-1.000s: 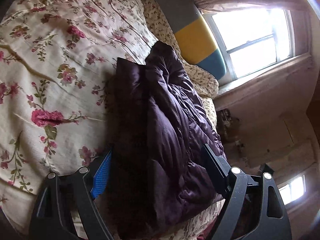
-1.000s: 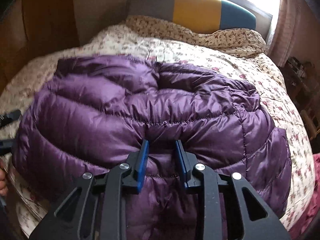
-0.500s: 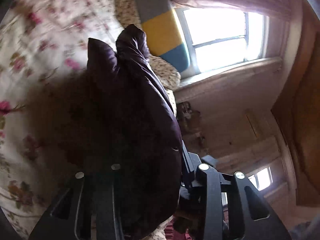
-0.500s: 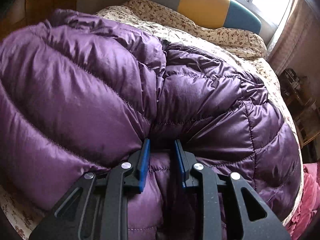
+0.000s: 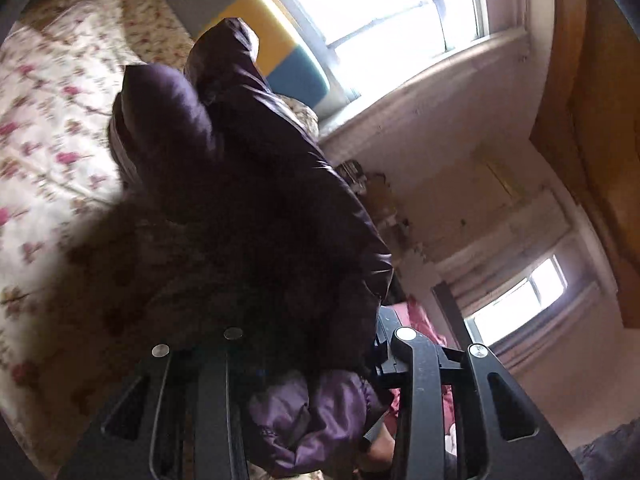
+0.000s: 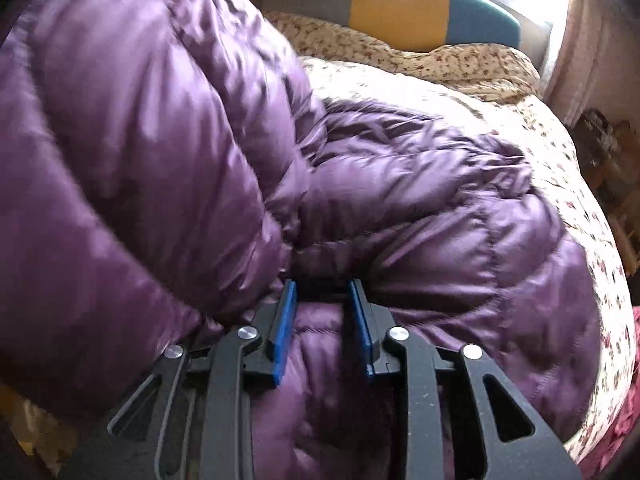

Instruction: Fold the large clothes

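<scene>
A purple quilted down jacket (image 6: 420, 216) lies on the floral bed. Its left part (image 6: 132, 152) is lifted and bulges over toward the right. My right gripper (image 6: 322, 300) is shut on a fold of the jacket at its near edge, the blue pads (image 6: 284, 328) pressing into the padding. In the left wrist view the jacket (image 5: 248, 208) is dark and fills the middle, raised off the bed. My left gripper (image 5: 308, 344) is shut on it; the fingertips are buried in the fabric.
The floral bedspread (image 5: 52, 128) covers the bed (image 6: 560, 152). A grey, yellow and teal headboard cushion (image 6: 400, 4) stands at the far end under a bright window (image 5: 384, 4). Cluttered shelves (image 6: 608, 148) and a red cloth (image 6: 624, 412) are at the right.
My left gripper closed on the jacket's left side and lifted it up and over toward the right. My right gripper stayed shut on the near edge.
</scene>
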A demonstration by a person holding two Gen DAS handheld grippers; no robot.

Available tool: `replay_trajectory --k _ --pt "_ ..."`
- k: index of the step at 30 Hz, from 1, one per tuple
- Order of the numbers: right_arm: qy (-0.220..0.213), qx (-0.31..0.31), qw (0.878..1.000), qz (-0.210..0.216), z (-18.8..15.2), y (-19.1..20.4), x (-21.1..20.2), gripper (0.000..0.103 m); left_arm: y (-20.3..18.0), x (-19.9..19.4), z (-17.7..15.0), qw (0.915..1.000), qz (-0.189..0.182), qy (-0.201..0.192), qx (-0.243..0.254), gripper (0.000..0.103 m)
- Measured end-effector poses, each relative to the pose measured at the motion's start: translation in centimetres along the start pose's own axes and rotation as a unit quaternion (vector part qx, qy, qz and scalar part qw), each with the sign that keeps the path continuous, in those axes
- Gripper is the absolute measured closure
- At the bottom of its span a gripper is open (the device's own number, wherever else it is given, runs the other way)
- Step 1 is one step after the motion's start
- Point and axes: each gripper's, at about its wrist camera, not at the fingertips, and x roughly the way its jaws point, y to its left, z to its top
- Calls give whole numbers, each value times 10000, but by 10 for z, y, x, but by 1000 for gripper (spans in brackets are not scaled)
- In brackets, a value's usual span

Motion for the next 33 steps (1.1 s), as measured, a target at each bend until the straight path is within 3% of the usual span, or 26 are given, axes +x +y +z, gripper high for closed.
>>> replay_trajectory --k 3,7,14,17,19,21,28,33 --pt "-171 230 9996 57 -3 -22 -27 63 -17 30 6 9997 -18 211 147 68" --pt "-336 567 9976 -232 -11 -62 -60 61 -31 69 7 9983 21 517 262 68" --pt "-180 1306 9829 -1284 -38 -137 -90 52 -41 138 -3 9934 420 1025 300 67" --pt "-26 1662 9741 -1532 -50 -163 -93 52 -43 165 -8 9900 717 1165 340 60" --pt "24 1803 9704 -1606 -55 -174 -93 52 -46 183 -13 9878 877 1223 390 48" --pt "90 1948 9672 -1626 -63 -184 -92 51 -48 200 -15 9855 1010 1298 417 43" --pt "288 2285 9595 -1622 -78 -201 -79 51 -54 265 -31 9660 1618 1759 986 42" --pt "327 2359 9581 -1589 -84 -198 -78 49 -72 261 -32 9617 1687 1796 1205 30"
